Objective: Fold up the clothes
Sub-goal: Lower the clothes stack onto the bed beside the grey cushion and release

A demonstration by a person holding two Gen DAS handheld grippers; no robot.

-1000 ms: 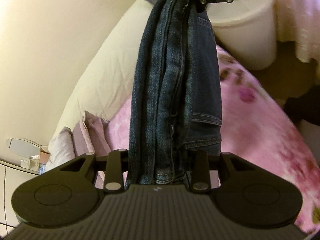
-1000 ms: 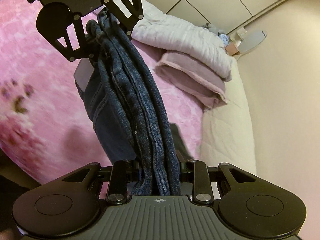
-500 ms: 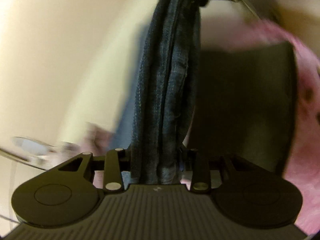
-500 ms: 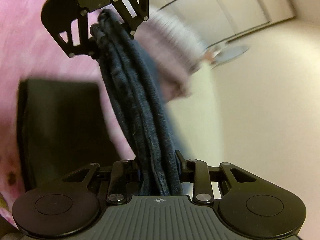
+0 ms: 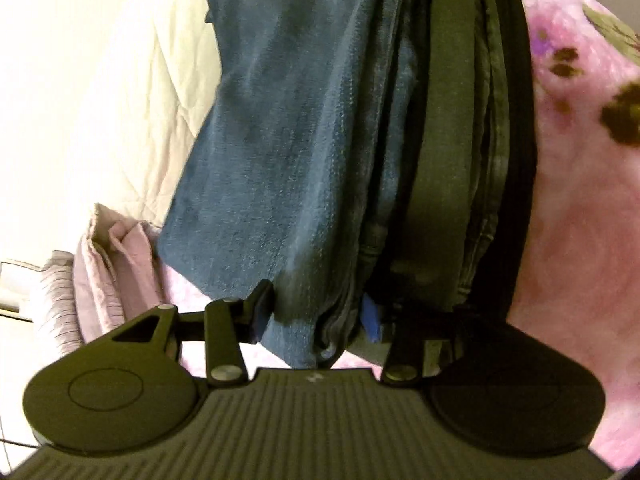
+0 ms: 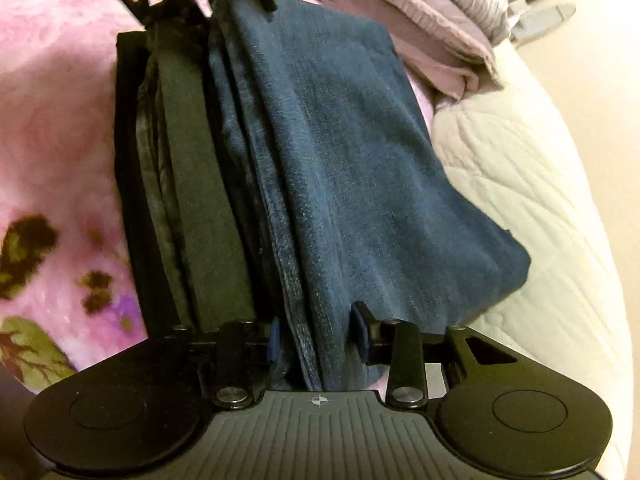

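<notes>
Jeans (image 5: 288,152), folded into a long bundle, lie on the dark folded stack (image 5: 460,140) atop the pink bedspread (image 5: 580,200). Their long axis runs straight between my two grippers, one end at each. The left gripper (image 5: 316,320) straddles the near end; its jaws have just been opening, with denim between them and, as far as the blur allows, loose. The right gripper (image 6: 316,338) shows the same at the opposite end: jaws just been opening, gaps visible beside the cloth. I judge that release comes next, each gripper backing away along that axis.
</notes>
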